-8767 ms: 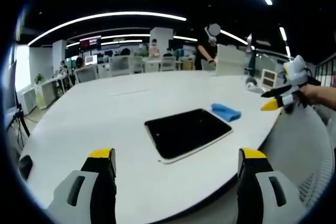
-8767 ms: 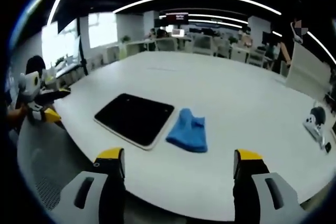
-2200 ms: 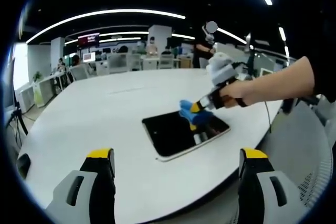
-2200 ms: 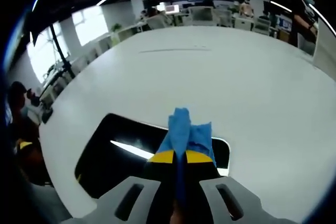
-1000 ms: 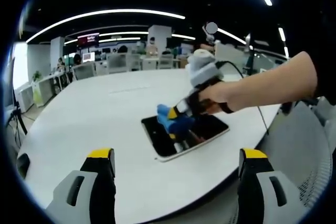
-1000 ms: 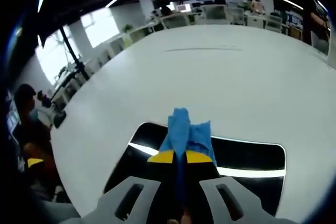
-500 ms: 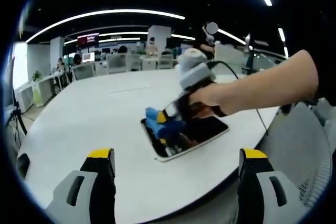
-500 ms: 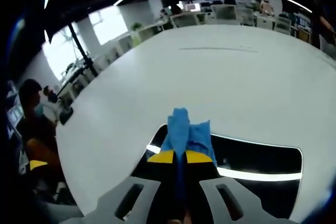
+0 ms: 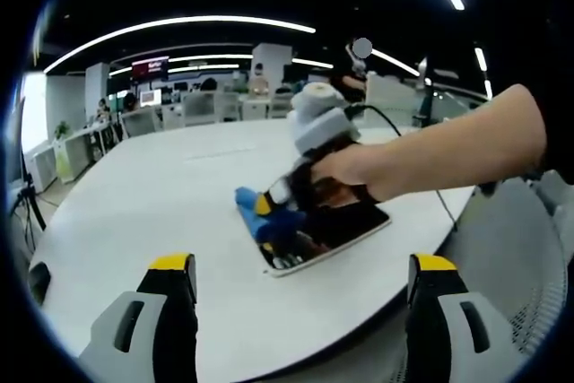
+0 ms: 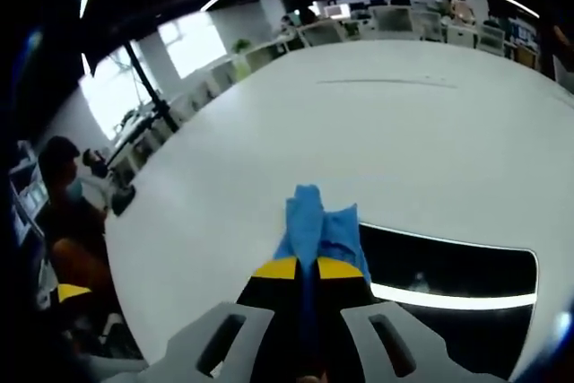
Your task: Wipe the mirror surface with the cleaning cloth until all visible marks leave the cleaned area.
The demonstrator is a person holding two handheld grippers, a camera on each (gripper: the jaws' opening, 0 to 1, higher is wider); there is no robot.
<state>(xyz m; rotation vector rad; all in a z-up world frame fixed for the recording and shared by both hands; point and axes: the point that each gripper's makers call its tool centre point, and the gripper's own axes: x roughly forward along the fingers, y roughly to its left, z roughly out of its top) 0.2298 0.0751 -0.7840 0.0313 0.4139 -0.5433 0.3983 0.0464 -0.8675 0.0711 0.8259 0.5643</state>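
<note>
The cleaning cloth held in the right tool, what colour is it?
Blue; the cloth shows best in the right gripper view.

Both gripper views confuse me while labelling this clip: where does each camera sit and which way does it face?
Left gripper view: rides the open left gripper, held back off the table, facing the mirror; the person's forearm crosses it.
Right gripper view: rides the right gripper, looking down at the cloth by the mirror's end.
Shared: mirror, cloth, table.

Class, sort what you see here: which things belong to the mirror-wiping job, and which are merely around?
Job:
blue cleaning cloth
dark rectangular mirror
right hand-held gripper

Merely around:
white round table
left hand-held gripper
office desks and chairs behind
</note>
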